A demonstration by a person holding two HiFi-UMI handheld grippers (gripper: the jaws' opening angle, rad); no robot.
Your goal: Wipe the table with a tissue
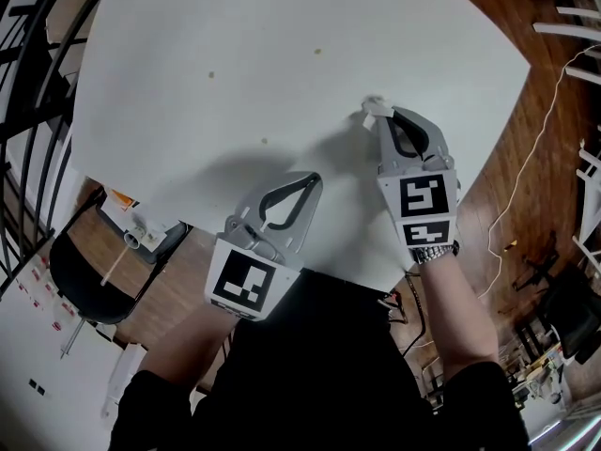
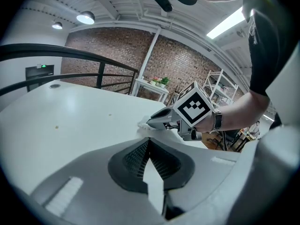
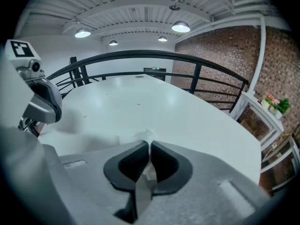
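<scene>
Right gripper [image 1: 379, 120]: fingers [image 3: 129, 165] clamped on a small white tissue [image 1: 374, 109]. A tuft pokes past the tips, low over the white desk [image 1: 235, 64]; contact unclear. Left gripper [image 1: 310, 184]: fingers [image 2: 136, 156] together, nothing between them, above the desk's near edge. A few crumbs [image 1: 264, 141] dot the desk.

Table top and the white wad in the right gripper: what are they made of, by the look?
The table top: smooth matte white with a faint sheen and no grain; laminate or painted board, can't tell which. The wad: thin white tissue paper, judging by crumpled, ragged edges poking out of the right gripper, shut on it.
</scene>
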